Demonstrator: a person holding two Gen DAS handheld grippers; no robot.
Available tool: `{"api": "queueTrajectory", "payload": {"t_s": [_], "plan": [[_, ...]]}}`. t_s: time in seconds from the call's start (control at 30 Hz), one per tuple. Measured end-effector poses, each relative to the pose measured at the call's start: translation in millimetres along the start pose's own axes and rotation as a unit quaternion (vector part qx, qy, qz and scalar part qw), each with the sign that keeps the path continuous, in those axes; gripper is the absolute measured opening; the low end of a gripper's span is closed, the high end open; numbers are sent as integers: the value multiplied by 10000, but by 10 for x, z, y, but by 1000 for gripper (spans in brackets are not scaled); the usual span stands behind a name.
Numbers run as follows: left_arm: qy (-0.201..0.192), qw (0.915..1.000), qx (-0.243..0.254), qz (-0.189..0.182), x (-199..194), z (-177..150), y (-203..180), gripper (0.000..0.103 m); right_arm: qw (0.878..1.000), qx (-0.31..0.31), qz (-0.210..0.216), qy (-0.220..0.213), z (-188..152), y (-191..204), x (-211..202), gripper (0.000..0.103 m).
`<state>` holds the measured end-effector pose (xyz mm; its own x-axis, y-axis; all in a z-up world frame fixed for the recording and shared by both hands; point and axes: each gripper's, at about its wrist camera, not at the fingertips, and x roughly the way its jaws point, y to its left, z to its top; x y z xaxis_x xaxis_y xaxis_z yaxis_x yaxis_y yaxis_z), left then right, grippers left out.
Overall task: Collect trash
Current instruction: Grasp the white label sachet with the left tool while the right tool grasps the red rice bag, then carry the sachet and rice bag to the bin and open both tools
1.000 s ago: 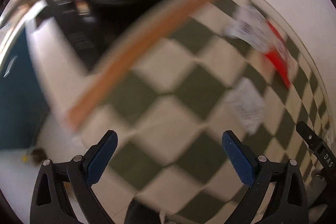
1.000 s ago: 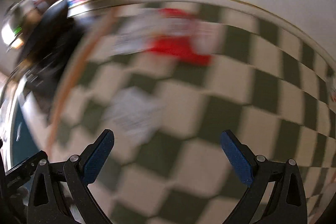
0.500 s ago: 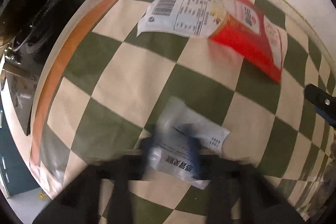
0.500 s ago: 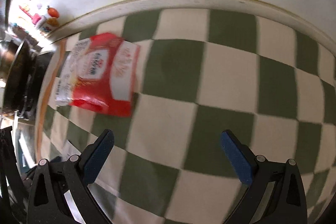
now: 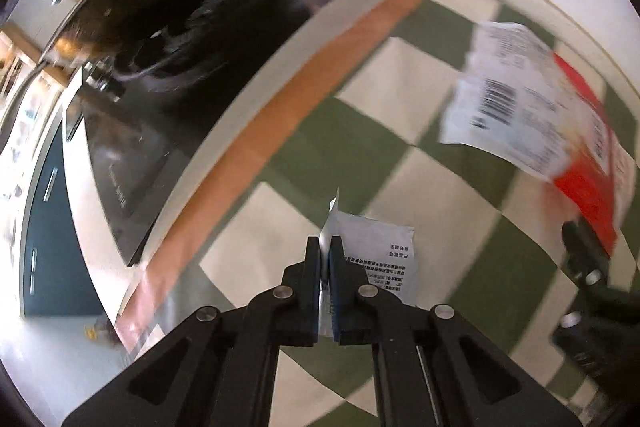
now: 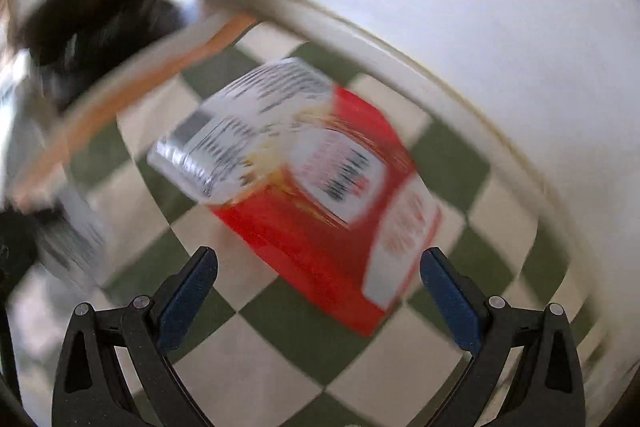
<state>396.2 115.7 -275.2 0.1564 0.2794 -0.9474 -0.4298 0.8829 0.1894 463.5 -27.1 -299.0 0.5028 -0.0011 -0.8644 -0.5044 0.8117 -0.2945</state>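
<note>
Between the left gripper (image 5: 329, 247) fingers sits a small white wrapper (image 5: 380, 251), pinched edge-on w/ jaws clamped tight on it; most of the wrapper hangs out to the right of the fingertips, black print visible, a thin corner poking up past the tips. Below & beyond the fingers: green/cream checkered cloth (image 5: 360, 147) w/ an orange border strip (image 5: 280, 131) running diagonally on the left side. Further left of the strip, a dark stovetop (image 5: 168, 75), blurry. Up & to the right of the left fingers, well apart from them, lies a red-and-white snack bag (image 5: 532, 119) flat on the cloth, barcode end toward the strip.

Right gripper (image 6: 320, 291): fingers spread wide, nothing in them. Same snack bag (image 6: 304, 187) lies just ahead of & between the two blue pads (image 6: 448, 303), red end nearest the fingers, white printed end further away; whether the pads touch it can't be told, view is motion-blurred. White wall (image 6: 460, 27) beyond the cloth edge
</note>
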Motion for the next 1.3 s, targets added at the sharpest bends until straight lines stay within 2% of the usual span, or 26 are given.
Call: {"api": "queueTrajectory", "payload": {"t_s": [0.1,0.2,0.27,0.3,0.33,0.37,0.43,0.53,0.63,0.7,0.73,0.87,0.97,1.07,1.3], "plan": [[55,9998,-191,26,61,37,54,1,9988,-324,-379,-8,49,194,135,102],[69,9995,-312,32,60,71,98,1,9977,-253,-609,-138,102,217,169,102],[49,9994,-327,52,132,-22,141,1,9975,-236,-629,-213,171,228,195,96],[46,9994,-346,47,119,-22,160,1,9978,-213,-592,-224,195,227,197,84],[52,9993,-367,32,116,-24,198,1,9979,-189,-582,-192,237,234,219,55],[47,9992,-386,37,172,15,204,1,9976,-183,-646,-153,218,189,226,39],[-5,9991,-433,10,173,-3,234,1,9979,-120,-590,-220,248,169,200,24],[-142,9986,-510,-40,78,13,371,1,9976,49,-439,-537,283,109,-12,16],[-322,9978,-565,-119,-151,15,491,1,9963,444,22,-736,313,-22,-323,12],[-456,9970,-598,-180,-285,6,615,1,9915,898,539,-769,322,-167,-553,10],[-502,9966,-616,-205,-328,5,671,1,9866,1171,855,-754,320,-247,-672,9],[-657,9937,-818,-398,-550,-80,973,1,9686,1763,1598,-719,263,-385,-1010,4],[-667,9913,-966,-597,-631,-135,1187,1,9560,2022,2019,-663,241,-374,-1192,2],[-720,9890,-1048,-755,-759,-263,1371,1,9487,2120,2251,-666,185,-276,-1414,2],[-912,9844,-1259,-825,-1034,-630,2049,1,9357,2020,2803,-715,25,244,-2020,2]]}}
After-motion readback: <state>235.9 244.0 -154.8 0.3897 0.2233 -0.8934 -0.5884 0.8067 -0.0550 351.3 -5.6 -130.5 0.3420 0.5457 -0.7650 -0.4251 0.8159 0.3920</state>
